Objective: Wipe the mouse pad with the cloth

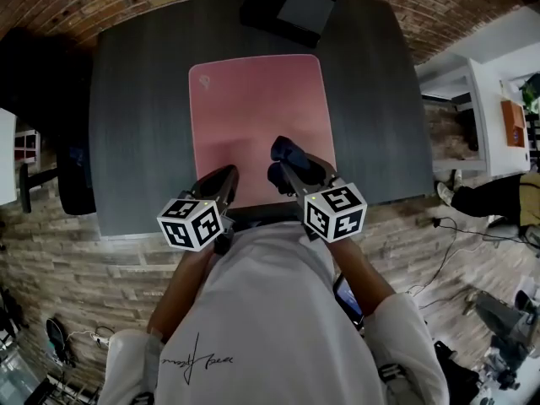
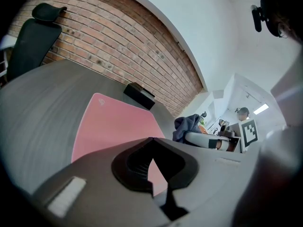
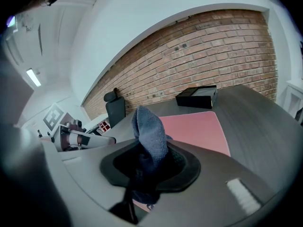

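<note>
A pink mouse pad (image 1: 257, 116) lies in the middle of the dark grey desk (image 1: 135, 125); it also shows in the left gripper view (image 2: 111, 124) and the right gripper view (image 3: 196, 129). My right gripper (image 1: 283, 165) is shut on a dark blue cloth (image 1: 287, 154), which bunches up between its jaws (image 3: 147, 141) above the pad's near right corner. The cloth also appears from the left gripper view (image 2: 187, 126). My left gripper (image 1: 226, 175) hangs over the pad's near edge, shut, with nothing in it.
A black box (image 1: 287, 8) sits at the desk's far edge beyond the pad. A black office chair (image 2: 33, 32) stands at the desk's left against the brick wall. White shelving (image 1: 472, 116) is off to the right.
</note>
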